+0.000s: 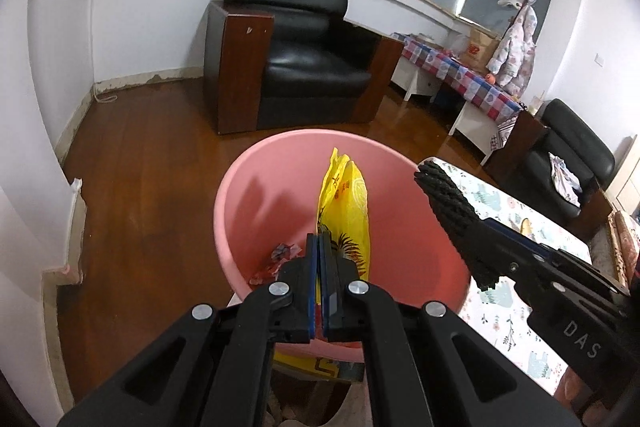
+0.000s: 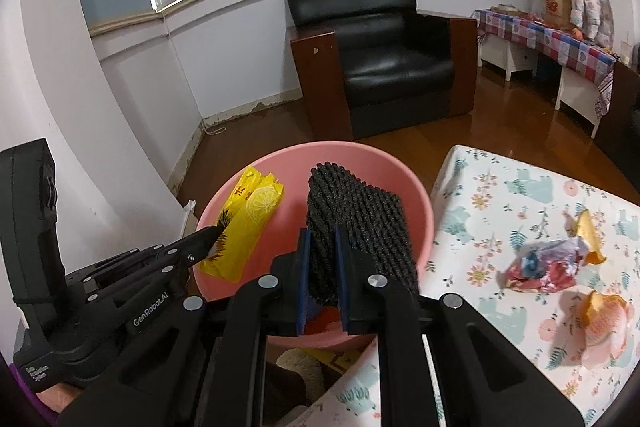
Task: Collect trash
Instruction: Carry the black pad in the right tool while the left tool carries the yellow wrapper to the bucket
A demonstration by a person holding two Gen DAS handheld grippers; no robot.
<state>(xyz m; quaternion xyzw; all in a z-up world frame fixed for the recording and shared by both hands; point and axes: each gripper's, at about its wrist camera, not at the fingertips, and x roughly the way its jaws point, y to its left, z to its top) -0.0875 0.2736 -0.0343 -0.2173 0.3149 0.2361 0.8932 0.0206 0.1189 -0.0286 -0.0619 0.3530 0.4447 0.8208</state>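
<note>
A pink bin [image 1: 260, 211] stands beside the table, with crumpled wrappers [image 1: 280, 259] at its bottom. My left gripper [image 1: 319, 237] is shut on a yellow lemon-print wrapper [image 1: 344, 199], which hangs over the bin's opening. My right gripper [image 2: 322, 233] is shut on a black woven pad [image 2: 360, 211], also above the bin [image 2: 416, 211]. In the right wrist view the left gripper [image 2: 214, 229] and its yellow wrapper [image 2: 248, 219] sit over the bin's left side. The left wrist view shows the right gripper [image 1: 486, 231] with the pad [image 1: 444, 195] at the bin's right rim.
On the floral tablecloth [image 2: 480, 195] to the right lie a crumpled red-and-blue wrapper [image 2: 540, 263] and orange peels [image 2: 604, 311]. A black armchair [image 1: 304, 55] stands on the wooden floor behind the bin. Farther right are a checkered-cloth bench [image 1: 460, 71] and another black chair [image 1: 568, 147].
</note>
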